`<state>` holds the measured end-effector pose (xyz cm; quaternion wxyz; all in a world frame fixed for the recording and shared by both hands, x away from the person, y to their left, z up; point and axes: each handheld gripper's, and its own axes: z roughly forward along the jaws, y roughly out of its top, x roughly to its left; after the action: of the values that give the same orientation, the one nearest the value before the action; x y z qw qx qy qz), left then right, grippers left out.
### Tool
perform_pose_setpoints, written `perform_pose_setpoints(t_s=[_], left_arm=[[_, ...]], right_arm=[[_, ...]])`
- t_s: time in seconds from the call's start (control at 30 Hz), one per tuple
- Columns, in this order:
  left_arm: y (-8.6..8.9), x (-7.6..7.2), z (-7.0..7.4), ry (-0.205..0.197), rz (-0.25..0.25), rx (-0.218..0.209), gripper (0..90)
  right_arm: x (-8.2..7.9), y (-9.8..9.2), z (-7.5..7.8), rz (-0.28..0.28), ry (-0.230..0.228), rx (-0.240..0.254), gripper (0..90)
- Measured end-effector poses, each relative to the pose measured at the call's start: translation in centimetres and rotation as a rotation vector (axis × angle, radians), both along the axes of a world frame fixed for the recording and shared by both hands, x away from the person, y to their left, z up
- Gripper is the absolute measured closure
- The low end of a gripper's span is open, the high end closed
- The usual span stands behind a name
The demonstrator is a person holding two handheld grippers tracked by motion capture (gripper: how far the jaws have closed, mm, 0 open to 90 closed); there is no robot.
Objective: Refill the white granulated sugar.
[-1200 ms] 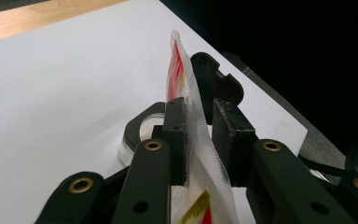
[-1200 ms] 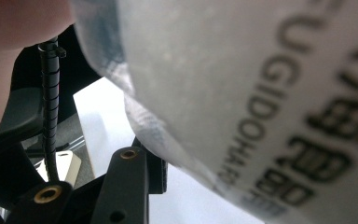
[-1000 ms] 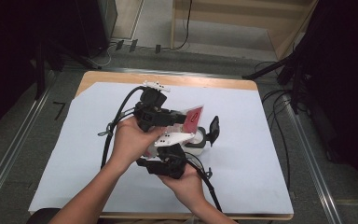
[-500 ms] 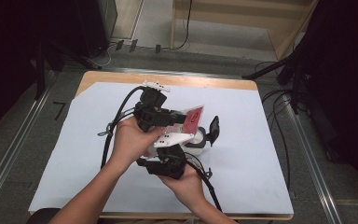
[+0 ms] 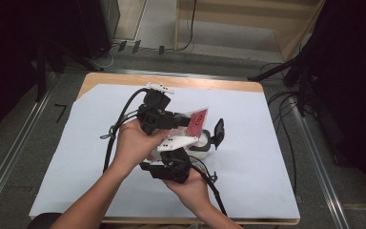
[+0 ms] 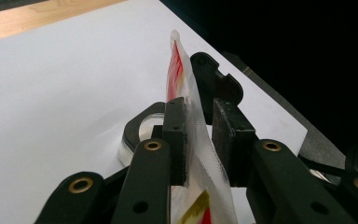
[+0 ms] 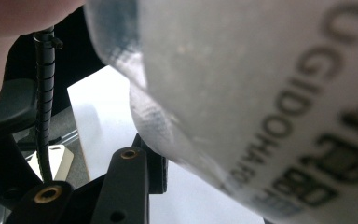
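White paper (image 5: 267,157) surrounds a glass jar (image 5: 201,141) beside the sachet (image 5: 198,122).

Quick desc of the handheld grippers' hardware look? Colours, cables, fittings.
Both are black. The left gripper has flat rectangular pads and brass-coloured pivot pins; black cable trails from it. The right gripper carries a white three-cornered plate. Forearms bare, no sleeves.

The high view is evenly lit on the white sheet (image 5: 267,157), dark around. Just before the right jaws, the packet (image 7: 261,93) is blurred; between the left jaws it is sharp.
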<state>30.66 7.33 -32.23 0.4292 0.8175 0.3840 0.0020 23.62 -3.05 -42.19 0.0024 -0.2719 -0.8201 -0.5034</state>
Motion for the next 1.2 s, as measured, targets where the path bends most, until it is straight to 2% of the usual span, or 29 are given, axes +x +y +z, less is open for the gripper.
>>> perform_pose_setpoints(t_s=[0.5, 0.63, 0.67, 0.97, 1.07, 1.2], left_arm=[[0.00, 0.16, 0.00, 0.006, 0.007, 0.002, 76.8], [0.04, 0.16, 0.03, 0.005, 0.002, -0.009, 76.9], [0.11, 0.16, 0.10, 0.006, 0.003, -0.016, 76.9], [0.28, 0.37, 0.03, 0.021, 0.012, -0.032, 75.8], [0.21, 0.36, 0.02, 0.023, 0.012, -0.010, 75.9], [0.10, 0.36, -0.02, 0.018, 0.010, -0.009, 75.9]], right_arm=[[0.18, -0.06, 0.21, -0.003, 0.038, 0.007, 64.5], [0.13, -0.02, 0.25, -0.009, 0.030, 0.004, 64.5], [0.03, -0.01, 0.34, -0.012, 0.010, -0.006, 64.5], [0.14, 0.01, 0.46, -0.006, 0.017, -0.007, 64.5], [0.20, 0.01, 0.41, -0.001, 0.020, -0.005, 64.5], [0.25, -0.03, 0.24, -0.003, 0.026, -0.004, 64.5]])
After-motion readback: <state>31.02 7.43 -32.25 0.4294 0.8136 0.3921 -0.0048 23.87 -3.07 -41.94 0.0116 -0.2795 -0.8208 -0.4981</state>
